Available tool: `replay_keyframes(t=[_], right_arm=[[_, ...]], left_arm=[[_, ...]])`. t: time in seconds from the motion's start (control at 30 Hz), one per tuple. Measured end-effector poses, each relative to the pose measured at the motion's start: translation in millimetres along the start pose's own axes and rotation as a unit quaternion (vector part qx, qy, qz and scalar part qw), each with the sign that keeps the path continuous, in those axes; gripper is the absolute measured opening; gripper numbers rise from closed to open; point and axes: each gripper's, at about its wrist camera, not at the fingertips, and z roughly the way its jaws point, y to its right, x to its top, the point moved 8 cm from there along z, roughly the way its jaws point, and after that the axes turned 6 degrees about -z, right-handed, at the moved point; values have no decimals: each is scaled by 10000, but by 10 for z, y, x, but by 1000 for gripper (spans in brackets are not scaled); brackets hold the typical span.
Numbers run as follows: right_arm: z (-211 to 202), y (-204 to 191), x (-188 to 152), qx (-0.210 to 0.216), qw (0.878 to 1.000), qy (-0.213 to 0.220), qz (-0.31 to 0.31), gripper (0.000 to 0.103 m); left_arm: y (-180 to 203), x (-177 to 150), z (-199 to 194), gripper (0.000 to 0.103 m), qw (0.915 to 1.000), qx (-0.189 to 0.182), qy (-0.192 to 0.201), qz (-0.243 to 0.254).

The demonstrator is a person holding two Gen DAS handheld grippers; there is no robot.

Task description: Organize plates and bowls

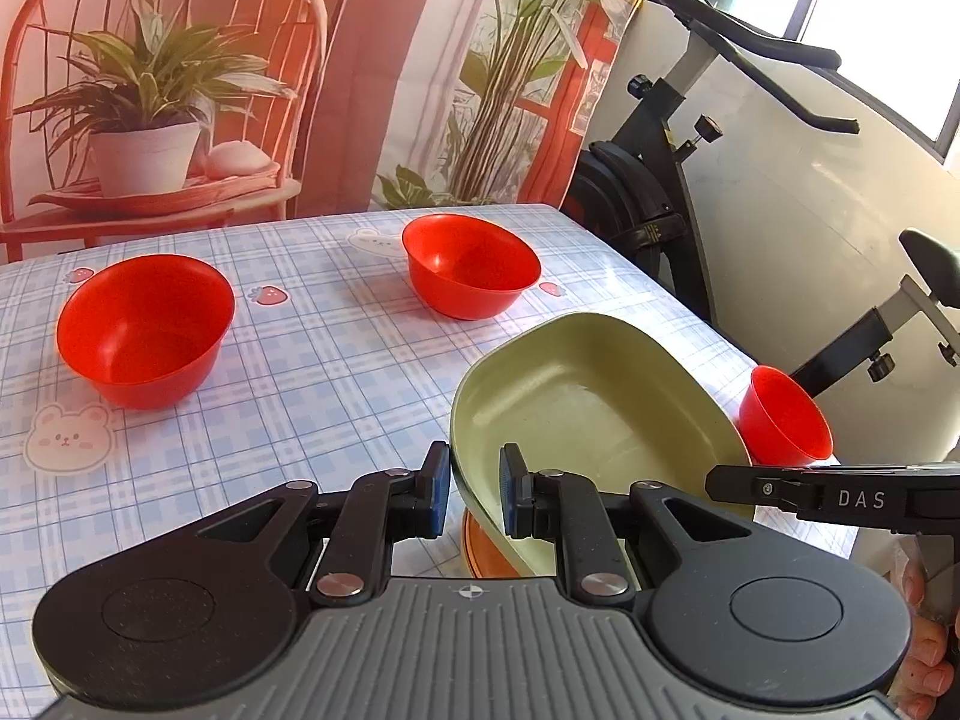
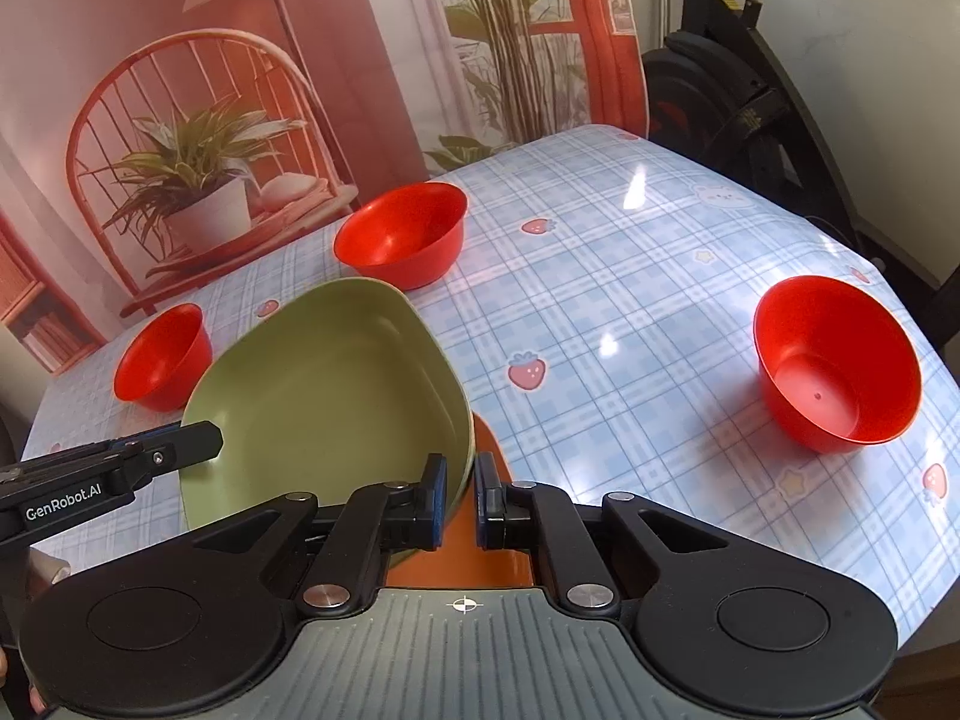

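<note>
Both grippers pinch the tilted green plate (image 1: 591, 402): left gripper (image 1: 475, 489) at its 7 o'clock rim, right gripper (image 2: 461, 495) at 5 o'clock. An orange plate (image 2: 480, 552) lies beneath. Red bowls (image 1: 146, 330) sit well apart on the desk (image 1: 336, 372).

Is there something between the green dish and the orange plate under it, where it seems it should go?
Nothing visible. The green dish hangs tilted, both the left gripper and the right gripper pinching its rim, directly above the orange plate. The three red bowls stand apart on the table.
</note>
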Motion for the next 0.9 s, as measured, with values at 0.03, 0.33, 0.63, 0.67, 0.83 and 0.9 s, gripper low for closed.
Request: replay_keyframes(t=[0.03,0.33,0.63,0.67,0.83,0.9], right_arm=[[-17,17,-48,-2,10000,-14,15,9],[-18,75,-366,-26,9996,-273,47,10],[5,39,-448,-3,9996,-285,-27,11],[3,45,-445,-3,9996,-280,-33,11],[0,59,-436,-14,9997,-241,-104,11],[0,50,-439,-34,9996,-224,-167,11]], left_arm=[[12,-28,17,18,10000,1,-29,38],[67,-102,86,18,9996,50,-167,224],[43,-176,131,18,9989,234,-227,323],[47,-179,127,18,9989,254,-227,337],[37,-225,150,18,9986,261,-294,343],[18,-250,166,18,9986,288,-329,302]])
